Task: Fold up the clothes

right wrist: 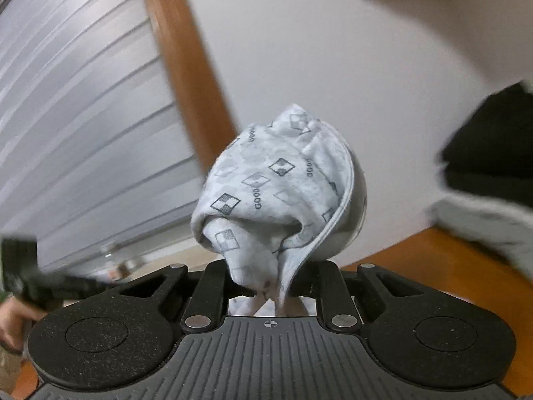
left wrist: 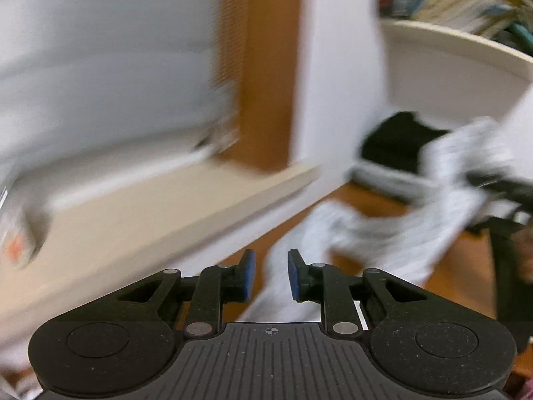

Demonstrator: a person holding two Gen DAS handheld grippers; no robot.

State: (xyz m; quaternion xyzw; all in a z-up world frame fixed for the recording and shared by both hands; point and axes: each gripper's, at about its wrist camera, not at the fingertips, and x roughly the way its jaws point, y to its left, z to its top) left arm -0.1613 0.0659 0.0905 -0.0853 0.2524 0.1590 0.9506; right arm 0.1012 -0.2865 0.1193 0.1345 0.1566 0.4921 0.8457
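The patterned garment [right wrist: 276, 196], pale grey-white with little checkered diamonds and some printed lettering, is bunched up right in the right gripper [right wrist: 271, 286]. The jaws are pinched onto a wad of the fabric, and the rest balloons up and forward just past the fingertips, so it blocks most of what's straight ahead. Off to that gripper's right there's a black garment [right wrist: 493, 153] sitting on something grey, over an orange-brown wooden surface [right wrist: 433, 266].

The left gripper [left wrist: 271, 275] has nothing in it. Its blue pads [left wrist: 249, 275] stand a little apart with clear air between them. Ahead of it and to its right the same pale fabric [left wrist: 383, 233] trails across the wood, really blurry, with the right gripper's dark shape at the far right edge. Ahead-left of it is a beige ledge [left wrist: 150, 220].
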